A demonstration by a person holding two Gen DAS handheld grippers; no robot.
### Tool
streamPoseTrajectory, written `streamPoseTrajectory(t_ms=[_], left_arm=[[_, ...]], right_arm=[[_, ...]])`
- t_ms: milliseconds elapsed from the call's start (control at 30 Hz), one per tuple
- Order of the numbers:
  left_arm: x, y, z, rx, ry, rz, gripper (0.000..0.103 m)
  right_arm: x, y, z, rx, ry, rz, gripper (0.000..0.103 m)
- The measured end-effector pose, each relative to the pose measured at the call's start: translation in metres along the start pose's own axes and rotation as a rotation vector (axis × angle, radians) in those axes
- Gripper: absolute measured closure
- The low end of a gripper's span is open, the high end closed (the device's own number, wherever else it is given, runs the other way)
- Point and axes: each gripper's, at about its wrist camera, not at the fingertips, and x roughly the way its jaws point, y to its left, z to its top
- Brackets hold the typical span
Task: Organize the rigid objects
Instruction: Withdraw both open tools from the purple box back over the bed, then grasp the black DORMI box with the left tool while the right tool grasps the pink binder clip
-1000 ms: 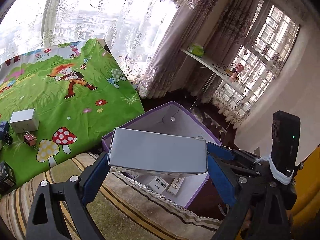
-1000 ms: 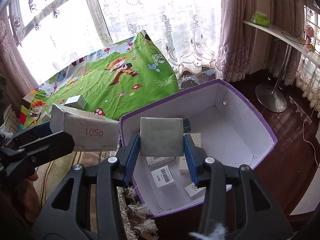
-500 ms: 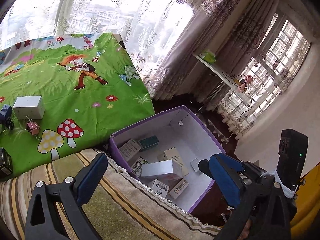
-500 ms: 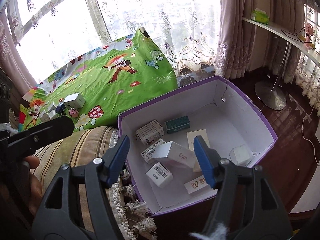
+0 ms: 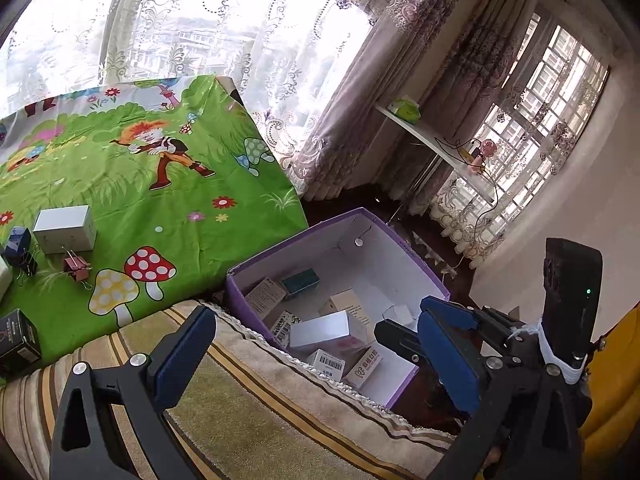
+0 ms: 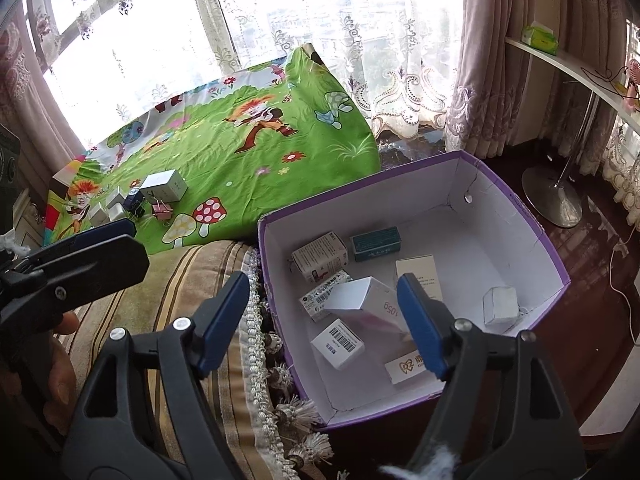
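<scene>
Nearest the cameras, both pairs of tongs hang with nothing between their pads. The left tongs [image 5: 316, 344] stand wide apart over the fringed edge of a striped cushion [image 5: 248, 412]; the right tongs [image 6: 324, 320] have just been opening and are now gaping too, with no box pressed between them — the cartons seen through their gap lie below, inside the box.

Just beyond the cushion's edge sits the purple box [image 6: 556, 264], white inside, standing lower than the cushion on what looks like a dark wooden floor. It already holds a loose heap: a long white carton marked 105g [image 6: 368, 300] lying tilted over others near the middle, a barcode carton [image 6: 338, 343] toward the near wall, a teal carton [image 6: 376, 243] toward the far wall, and a small white cube [image 6: 500, 304] by the right wall.

Farther back and to the left, the green cartoon cloth [image 5: 168, 184] carries what is left to sort: a grey-white box [image 5: 66, 229], a pink binder clip [image 5: 78, 268], a blue one [image 5: 18, 240], and a black carton [image 5: 18, 340] at the near left edge.

The step in hand appears to be the release — both loads look dropped. Next, each hand would need to swing back left to the cloth, line its tongs around a remaining box and close squarely on flat faces.
</scene>
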Motion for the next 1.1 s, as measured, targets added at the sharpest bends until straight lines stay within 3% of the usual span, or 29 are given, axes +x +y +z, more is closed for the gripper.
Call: streamPoseTrajectory(t_ms=[233, 600, 833, 1100], left_arm=[[-0.013, 0.03, 0.003, -0.08, -0.024, 0.063, 0.004], [-0.03, 0.109, 0.003, -0.288, 0.027, 0.33, 0.004], [-0.045, 0.153, -0.001, -0.377, 0.039, 0.421, 0.004], [-0.056, 0.18, -0.006, -0.426, 0.053, 0.465, 0.004]], right_arm=[[0.003, 0.013, 0.001, -0.033, 0.007, 0.012, 0.022], [0.009, 0.028, 0.002, -0.069, 0.026, 0.029, 0.022], [0.013, 0.039, 0.005, -0.094, 0.03, 0.037, 0.021], [0.012, 0.055, 0.018, -0.137, 0.017, 0.04, 0.021]])
